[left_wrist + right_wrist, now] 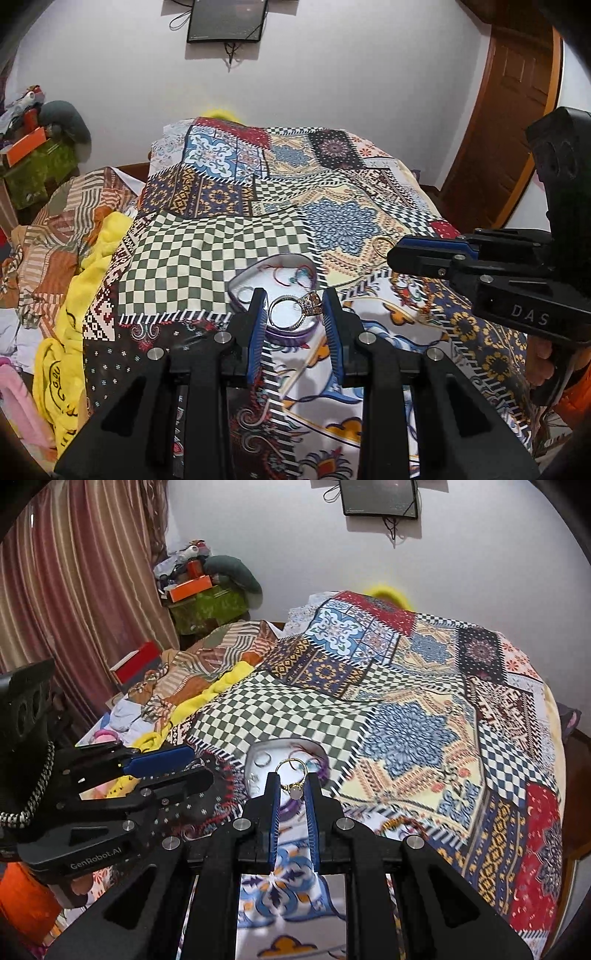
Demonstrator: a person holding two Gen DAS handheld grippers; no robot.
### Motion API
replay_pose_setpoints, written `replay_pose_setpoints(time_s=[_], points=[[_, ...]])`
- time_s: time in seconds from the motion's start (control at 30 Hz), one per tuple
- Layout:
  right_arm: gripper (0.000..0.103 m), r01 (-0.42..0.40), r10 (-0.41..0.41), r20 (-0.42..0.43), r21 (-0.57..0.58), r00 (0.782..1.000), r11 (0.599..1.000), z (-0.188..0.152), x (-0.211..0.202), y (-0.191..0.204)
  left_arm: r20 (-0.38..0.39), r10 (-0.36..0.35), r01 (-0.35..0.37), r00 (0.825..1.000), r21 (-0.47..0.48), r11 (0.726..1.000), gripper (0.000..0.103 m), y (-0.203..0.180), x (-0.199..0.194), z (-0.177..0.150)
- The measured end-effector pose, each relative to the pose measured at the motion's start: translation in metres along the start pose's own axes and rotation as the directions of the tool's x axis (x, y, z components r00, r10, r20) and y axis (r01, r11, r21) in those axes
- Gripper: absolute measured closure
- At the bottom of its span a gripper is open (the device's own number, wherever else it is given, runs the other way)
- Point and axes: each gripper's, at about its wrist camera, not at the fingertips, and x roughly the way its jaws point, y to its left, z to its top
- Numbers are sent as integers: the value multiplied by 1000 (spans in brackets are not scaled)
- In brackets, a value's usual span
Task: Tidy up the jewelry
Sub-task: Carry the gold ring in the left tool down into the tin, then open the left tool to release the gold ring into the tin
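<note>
- Our left gripper (294, 308) is clamped across a silver ring (291, 311) with a stone cluster, held by its sides above the near rim of the heart-shaped tin (236, 282). The pads grip a thin round band, so we judge it could pivot or squirt out if the squeeze eases.
- Our right gripper (292, 788) is nearly together, pinching a gold ring (292, 775) at its pale stone; the band stands up free above the tips, over the tin (255, 755).
- A dropped ring landing on the patchwork bedspread (207, 251) would be hard for us to spot against the busy print.
- The two grippers sit close; we risk knocking one ring loose with the other tool.
- The tin rests on soft bedding, so a nudge could tip it and spill the rings and cords inside.
</note>
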Motion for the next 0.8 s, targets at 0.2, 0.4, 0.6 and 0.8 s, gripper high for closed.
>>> replay_pose_setpoints(time_s=[0.2,0.4,0.6,0.8], points=[[91,-16,16,-25,-6,1000,1000,9,21,4,-27,7,-7,1000,-24,1000,73,17,19,-1],[91,-35,35,-77,-1,996,999,16,49,4,-65,-7,3,998,-48,999,73,31,45,-1],[91,-32,31,-136,-8,990,999,18,73,2,-92,-28,24,995,-48,999,73,35,65,2],[91,-32,32,-177,3,984,999,21,88,-4,-107,-46,44,993,-17,999,73,28,76,1]])
